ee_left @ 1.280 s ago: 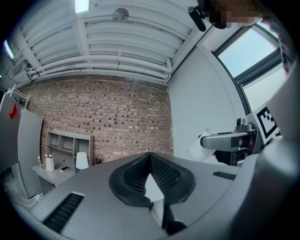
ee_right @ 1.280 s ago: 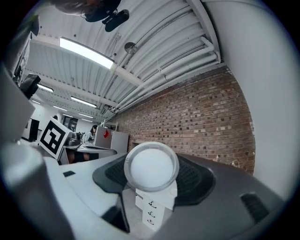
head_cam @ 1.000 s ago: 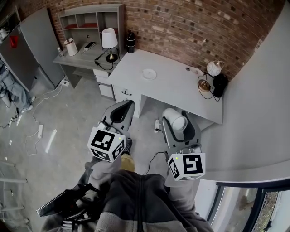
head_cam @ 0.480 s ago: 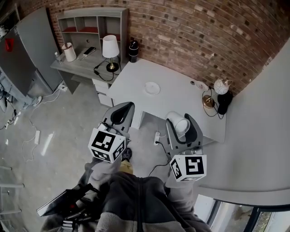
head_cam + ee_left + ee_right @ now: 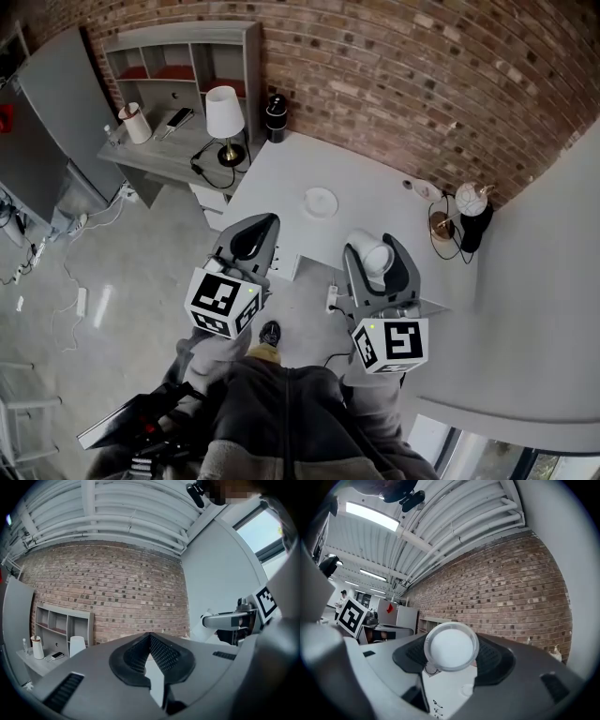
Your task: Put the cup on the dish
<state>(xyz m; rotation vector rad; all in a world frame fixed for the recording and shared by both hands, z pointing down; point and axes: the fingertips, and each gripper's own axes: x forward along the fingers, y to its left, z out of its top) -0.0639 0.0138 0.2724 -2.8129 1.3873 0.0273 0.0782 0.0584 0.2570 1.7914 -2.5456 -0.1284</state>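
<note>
A white cup (image 5: 367,254) lies on its side between the jaws of my right gripper (image 5: 375,246), which is shut on it. In the right gripper view the cup's (image 5: 451,646) round base faces the camera, with the right gripper (image 5: 452,645) closed around it. The small white dish (image 5: 320,202) sits near the middle of the grey table (image 5: 394,211), ahead of both grippers and apart from them. My left gripper (image 5: 265,219) hangs over the floor before the table's front edge, shut and empty. In its own view the left gripper's (image 5: 150,637) pads meet.
A black flask (image 5: 273,114) stands at the table's far left corner. A globe-shaped lamp (image 5: 469,201) and cables are at its right end. A side desk (image 5: 169,150) with a white lamp (image 5: 223,105) and shelves is to the left. A grey wall (image 5: 534,309) closes the right side.
The table and dish have come nearer in the head view as the person steps forward. Both grippers keep their pose, and the cup stays in the right one.
</note>
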